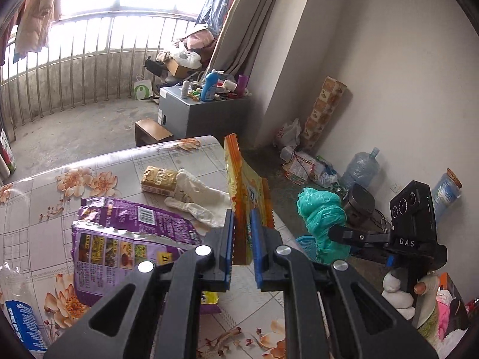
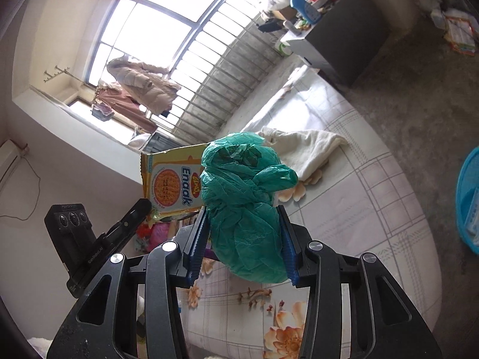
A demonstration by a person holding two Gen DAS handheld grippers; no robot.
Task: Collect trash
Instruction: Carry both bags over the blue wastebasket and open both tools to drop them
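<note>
My left gripper (image 1: 242, 214) is shut on an orange and yellow snack wrapper (image 1: 239, 179), which stands upright above the flowered table (image 1: 45, 209). The same wrapper (image 2: 170, 182), printed "Enaak", shows in the right wrist view, with a left finger (image 2: 134, 215) at its lower edge. My right gripper (image 2: 242, 209) is shut on a knotted green plastic bag (image 2: 245, 209), held off the table. That bag (image 1: 321, 215) hangs to the right of the wrapper in the left wrist view. A torn purple snack bag (image 1: 125, 239), a brown packet (image 1: 158, 179) and a white cloth (image 1: 197, 197) lie on the table.
A blue basket (image 2: 468, 203) sits on the floor beside the table. A clear Pepsi bottle (image 1: 21, 323) lies at the table's near left. Beyond stand a grey cabinet (image 1: 191, 113) with bottles, a wooden stool (image 1: 152, 131), a water jug (image 1: 359, 170) and litter (image 1: 305, 164) by the wall.
</note>
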